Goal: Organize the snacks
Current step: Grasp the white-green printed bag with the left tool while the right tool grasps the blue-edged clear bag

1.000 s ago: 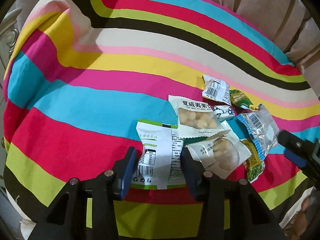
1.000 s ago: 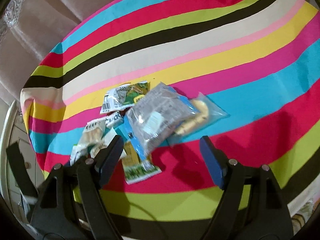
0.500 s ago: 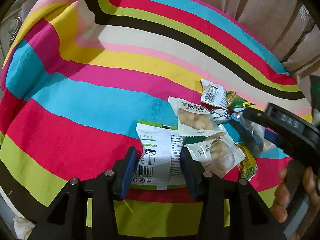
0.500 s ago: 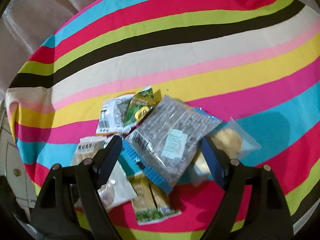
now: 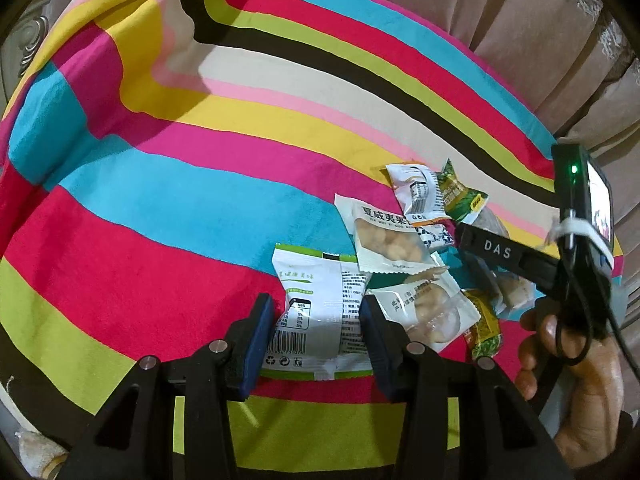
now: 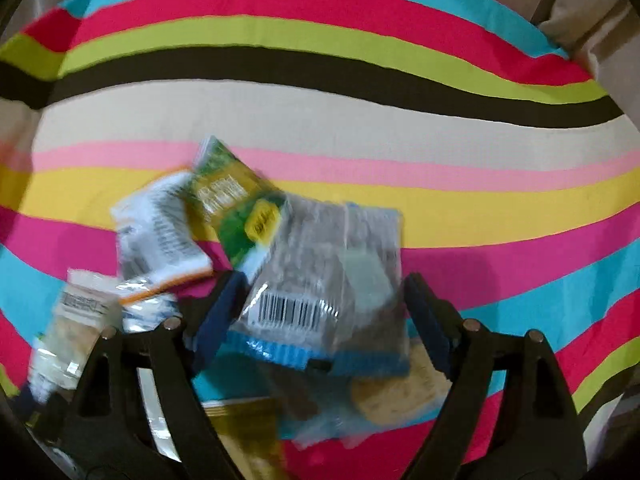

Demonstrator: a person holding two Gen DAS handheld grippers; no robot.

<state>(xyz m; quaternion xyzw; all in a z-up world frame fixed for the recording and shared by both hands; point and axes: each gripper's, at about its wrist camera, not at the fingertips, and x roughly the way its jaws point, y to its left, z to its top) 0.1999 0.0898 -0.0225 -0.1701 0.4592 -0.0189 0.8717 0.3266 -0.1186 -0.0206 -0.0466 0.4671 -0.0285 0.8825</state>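
The left gripper stands open, its blue-padded jaws either side of a white-and-green snack packet lying flat on the striped cloth; whether the pads touch it cannot be told. The right gripper is also spread wide, its jaws flanking a clear blue-edged packet with a barcode, not pressed on it; this view is blurred. Just right of the white-and-green packet lie a windowed nut packet and a clear-window packet. Farther off sit a white barcode packet and a green packet. Two green packets show in the left view, the second near the right hand.
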